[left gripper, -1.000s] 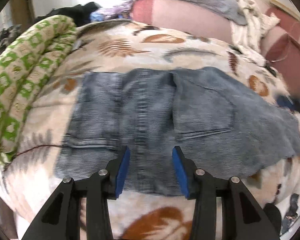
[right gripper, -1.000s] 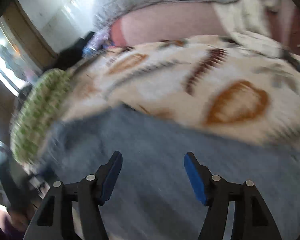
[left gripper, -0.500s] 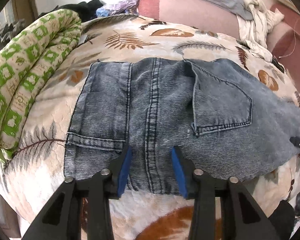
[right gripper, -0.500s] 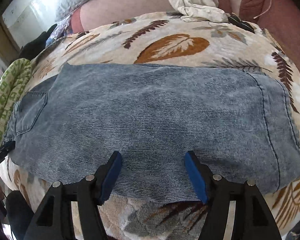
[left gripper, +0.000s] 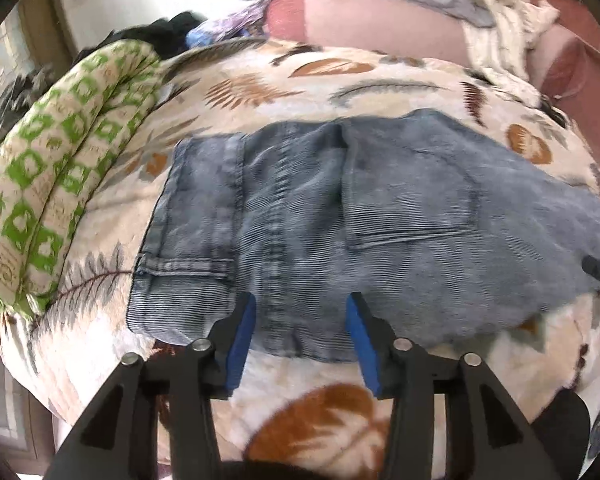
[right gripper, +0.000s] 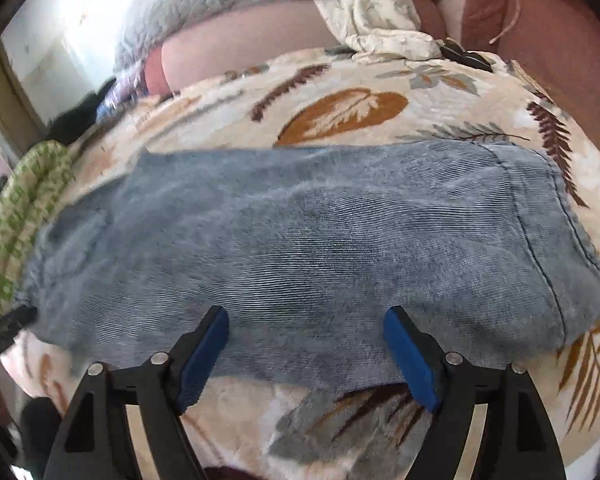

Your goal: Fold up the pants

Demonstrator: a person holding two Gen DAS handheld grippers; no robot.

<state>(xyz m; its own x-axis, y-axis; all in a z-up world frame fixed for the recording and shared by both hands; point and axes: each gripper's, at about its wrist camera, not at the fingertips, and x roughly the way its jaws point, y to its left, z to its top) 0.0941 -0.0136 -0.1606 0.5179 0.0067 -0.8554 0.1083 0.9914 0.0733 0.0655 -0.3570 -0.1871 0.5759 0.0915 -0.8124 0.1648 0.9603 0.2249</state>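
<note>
Lying flat on a leaf-print blanket [left gripper: 340,80] are the pants [left gripper: 340,216], gray-blue denim, already doubled so one leg sits on the other. The waist end with its back pocket [left gripper: 412,200] is on the left side, near a rolled green-and-white quilt [left gripper: 52,184]. The leg hems [right gripper: 548,232] reach out to the right. So the long way of the pants runs left to right across the bed, side-on to the person.

The left gripper [left gripper: 300,320] hangs over the near edge at the waist end. Its jaws are opening, about half wide, and nothing is pinched in them. The right gripper [right gripper: 306,334] hangs over the near edge farther along the leg. Its jaws are opening too, quite wide, and they hold nothing (the cloth lies under them, not between the pads).

I think the next fold brings the hems over to the waist. To do it well, each gripper should bite both layers at an edge, not just the top one. Lift evenly, keep the cloth tight, and line up the edges before letting go, or the fold comes out crooked.
</note>
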